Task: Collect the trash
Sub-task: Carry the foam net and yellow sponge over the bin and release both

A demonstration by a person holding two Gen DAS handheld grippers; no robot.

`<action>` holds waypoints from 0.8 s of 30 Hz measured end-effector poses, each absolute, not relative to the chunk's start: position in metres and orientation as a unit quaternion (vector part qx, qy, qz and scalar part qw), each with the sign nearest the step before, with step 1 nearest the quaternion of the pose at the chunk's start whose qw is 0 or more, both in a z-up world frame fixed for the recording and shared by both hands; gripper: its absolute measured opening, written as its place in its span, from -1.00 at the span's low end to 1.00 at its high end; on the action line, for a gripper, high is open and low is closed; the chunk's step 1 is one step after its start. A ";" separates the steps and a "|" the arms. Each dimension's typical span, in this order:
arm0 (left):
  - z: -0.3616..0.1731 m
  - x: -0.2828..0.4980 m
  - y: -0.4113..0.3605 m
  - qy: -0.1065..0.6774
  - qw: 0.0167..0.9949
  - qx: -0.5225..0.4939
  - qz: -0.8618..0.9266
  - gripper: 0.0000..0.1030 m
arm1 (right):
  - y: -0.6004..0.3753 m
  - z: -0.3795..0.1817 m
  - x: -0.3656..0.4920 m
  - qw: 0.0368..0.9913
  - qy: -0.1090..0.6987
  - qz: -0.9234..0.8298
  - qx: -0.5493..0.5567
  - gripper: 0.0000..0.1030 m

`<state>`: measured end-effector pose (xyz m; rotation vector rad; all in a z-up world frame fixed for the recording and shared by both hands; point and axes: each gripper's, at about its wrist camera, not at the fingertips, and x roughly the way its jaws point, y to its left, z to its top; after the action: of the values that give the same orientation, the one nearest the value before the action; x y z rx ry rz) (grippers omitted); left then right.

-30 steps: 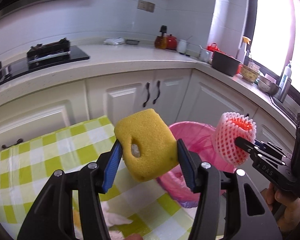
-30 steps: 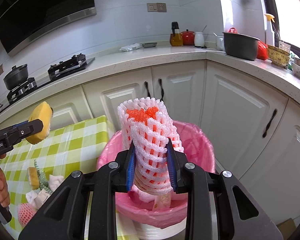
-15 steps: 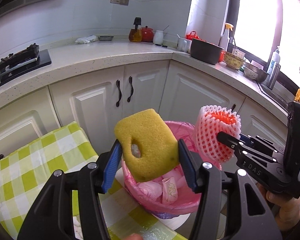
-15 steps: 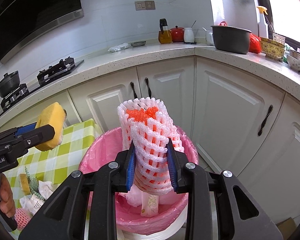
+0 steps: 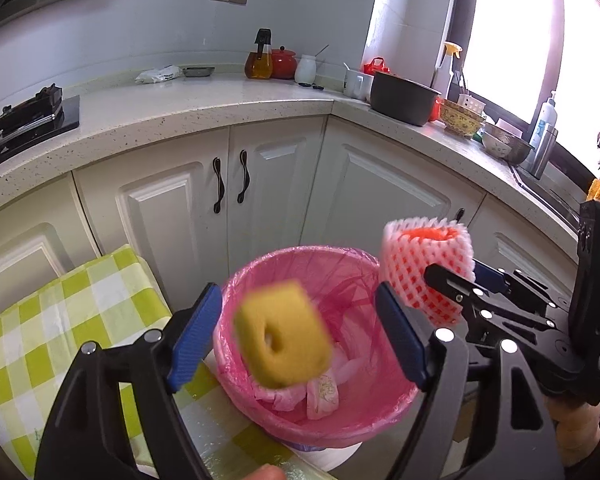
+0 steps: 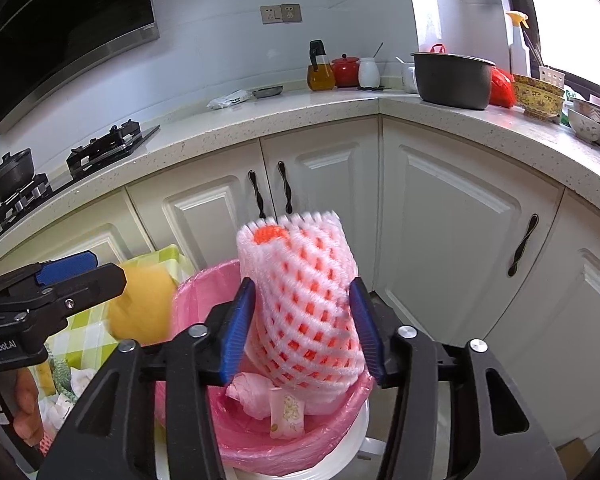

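Both claws have spread apart since half a second ago, when each was clamped on its load. My left claw (image 5: 300, 332) now stands wide, and the yellow sponge (image 5: 283, 335) sits blurred between the blue pads (image 5: 194, 332), touching neither, above the mouth of the pink-lined bin (image 5: 256, 396). From the right wrist view the same sponge (image 6: 140, 306) shows as a yellow smear just beside the bin's left rim, below the tip of the left claw. My right claw (image 6: 303, 332) is also wide, and the foam fruit net (image 6: 306, 300), white mesh over an orange core, stands tilted between its pads with a gap showing on each side, its lower end down at the bin (image 6: 332, 432); I cannot tell whether it rests on anything. Inside the bin lie crumpled pink wrappers (image 6: 248, 394) and a small printed packet (image 6: 286, 414). Left of the bin is the table (image 5: 52, 320) with its green and white checked cloth, and more scraps lie on it near my left hand (image 6: 22, 404). Beyond stand white cupboard doors (image 5: 172, 220) with dark handles, and above them the speckled kitchen top carries a gas hob (image 5: 24, 118), an oil bottle (image 5: 259, 62), a red pot (image 5: 283, 63), a dark cooking pot (image 5: 402, 98) and a patterned bowl (image 5: 462, 122) by the window.
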<state>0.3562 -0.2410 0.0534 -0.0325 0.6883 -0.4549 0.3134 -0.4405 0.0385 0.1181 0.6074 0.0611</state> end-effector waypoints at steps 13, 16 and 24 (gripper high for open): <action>0.060 0.344 -0.228 0.328 0.922 -0.020 -0.206 0.48 | -0.440 0.039 0.307 0.953 0.296 0.032 0.064 0.02; 0.063 0.338 -0.223 0.323 0.924 -0.019 -0.202 0.48 | -0.437 0.041 0.303 0.954 0.293 0.033 0.063 0.09; 0.064 0.311 -0.200 0.314 0.932 -0.022 -0.179 0.51 | -0.428 0.042 0.280 0.957 0.283 0.032 0.056 0.14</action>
<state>0.3109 -0.2000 0.0638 -0.0450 0.6431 -0.3655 0.2803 -0.4281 0.0415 0.1136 0.5749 0.0646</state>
